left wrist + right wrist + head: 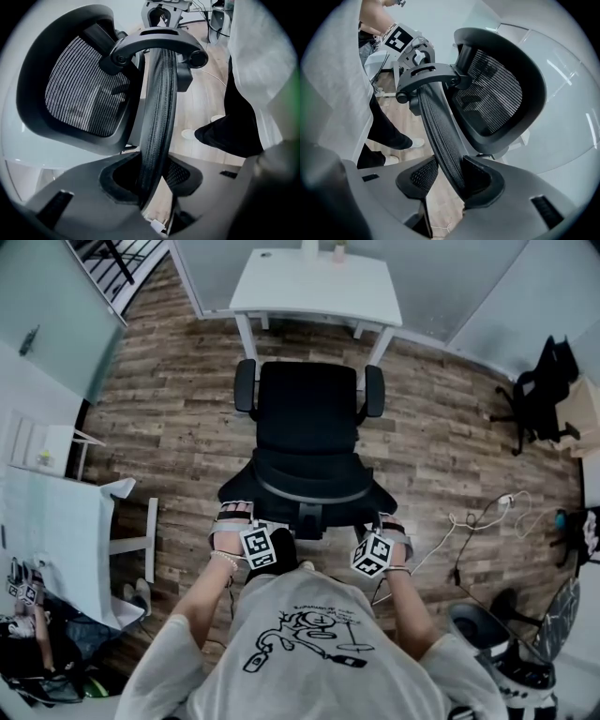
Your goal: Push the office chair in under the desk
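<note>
Standing at centre frame in the head view, the black mesh-backed office chair (pixel 307 442) faces the white rectangular tabletop (pixel 317 282) at upper centre. Its seat front is just short of the near edge and not yet beneath it. The left tongs (pixel 234 514) and right tongs (pixel 391 524) each pinch a side rim of the backrest, level with one another at lower centre. Judgement: the push runs straight up-frame along the chair's back-to-front axis, and uneven pressure would swing it off line.
</note>
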